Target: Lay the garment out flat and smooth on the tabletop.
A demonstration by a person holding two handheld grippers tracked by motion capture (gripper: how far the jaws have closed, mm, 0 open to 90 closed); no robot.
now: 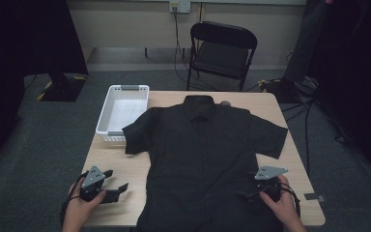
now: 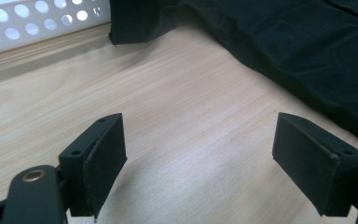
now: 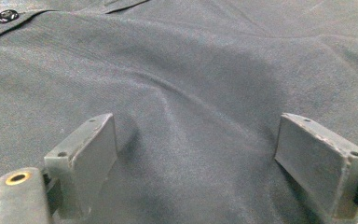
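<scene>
1. Shirt [image 1: 200, 159], black and short-sleeved, lies buttoned and spread flat on the wooden table [image 1: 118, 166]: it sits just to the inner side of my left gripper [image 1: 115, 189] and directly under and ahead of my right gripper [image 1: 248, 195].
2. My main worry on the right: if I close low on that flat cloth, I judge the jaws may pinch both layers, or only a shallow wrinkle that slips out.
3. On the left, the risk is closing on bare wood; the shirt's side edge [image 2: 303, 100] lies beyond the inner jaw, not between the two.
4. A lift from one side only would likely drag the shirt toward the white basket [image 1: 121, 110], which stands well ahead of my left gripper, with the near sleeve [image 1: 136, 136] resting on its rim.
5. Left gripper: jaws spread wide, holding nothing, hovering over the tabletop.
6. Right gripper [image 3: 196, 154]: jaws equally wide apart, gripping nothing, with a soft ridge of fabric between them; I cannot tell whether the pads touch the cloth.
</scene>
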